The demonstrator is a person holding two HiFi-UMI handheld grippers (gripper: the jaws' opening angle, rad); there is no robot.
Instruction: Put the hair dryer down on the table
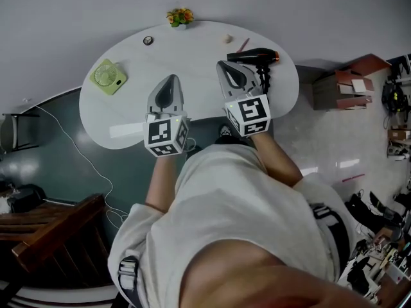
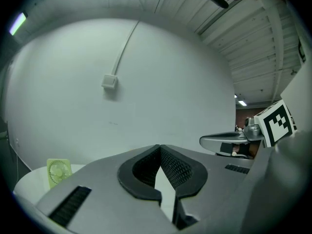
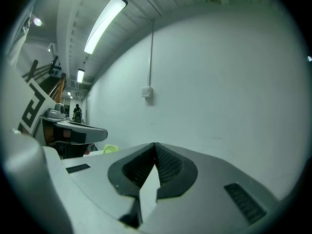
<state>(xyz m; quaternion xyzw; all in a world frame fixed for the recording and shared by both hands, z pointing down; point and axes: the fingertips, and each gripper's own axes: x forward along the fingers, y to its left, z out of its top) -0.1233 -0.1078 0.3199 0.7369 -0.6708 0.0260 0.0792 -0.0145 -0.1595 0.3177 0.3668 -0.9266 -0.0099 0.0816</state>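
A black hair dryer [image 1: 255, 57] with an orange band at its nozzle lies on the white oval table [image 1: 128, 133], at the far right side, handle toward me. My right gripper [image 1: 232, 65] hangs just left of it, jaws shut and empty. My left gripper [image 1: 169, 79] is raised over the middle of the table, also shut with nothing between its tips. In the left gripper view the left gripper [image 2: 159, 146] points nearly level at a white wall; the right gripper view shows the right gripper [image 3: 155, 144] the same way. The dryer is outside both gripper views.
A green desk fan [image 1: 108, 76] lies at the table's left end, also showing as the fan [image 2: 58, 171]. A small flower pot [image 1: 180, 17] stands at the far edge, with a small round object [image 1: 148, 40] near it. Cardboard boxes [image 1: 347, 82] stand right; a wooden chair [image 1: 48, 233] lower left.
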